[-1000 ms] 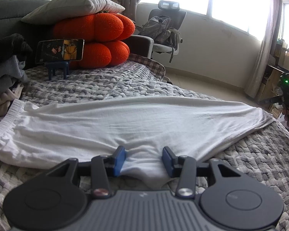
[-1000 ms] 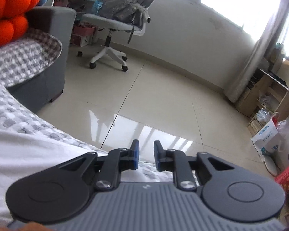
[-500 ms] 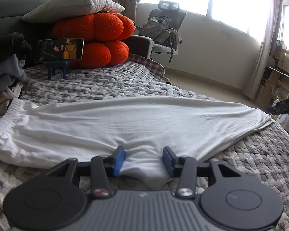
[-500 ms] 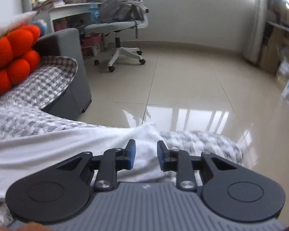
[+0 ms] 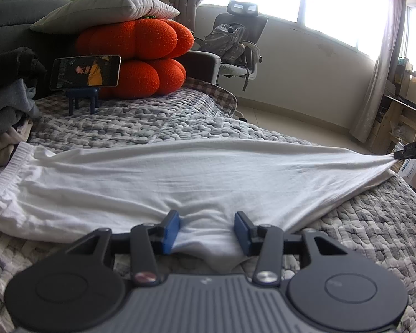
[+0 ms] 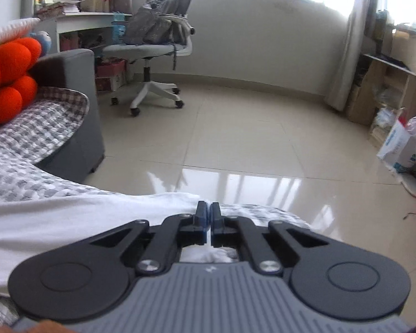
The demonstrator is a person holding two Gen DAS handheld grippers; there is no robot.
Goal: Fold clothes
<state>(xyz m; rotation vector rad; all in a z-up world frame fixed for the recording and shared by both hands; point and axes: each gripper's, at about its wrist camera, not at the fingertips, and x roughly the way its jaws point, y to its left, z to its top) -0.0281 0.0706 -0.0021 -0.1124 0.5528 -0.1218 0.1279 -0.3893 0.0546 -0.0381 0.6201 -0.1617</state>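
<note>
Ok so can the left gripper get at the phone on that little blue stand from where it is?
Probably yes: only the white garment and bare quilt lie between the left gripper and the phone, though its jaws straddle a fold of cloth.

1. The left wrist view is set low over the bed (image 5: 180, 122), close behind its fingers (image 5: 170, 229), facing the window.
2. The right wrist view is aimed past the bed's edge at the floor (image 6: 263, 138).
3. The office chair (image 5: 235, 44) is shared by both views.
</note>
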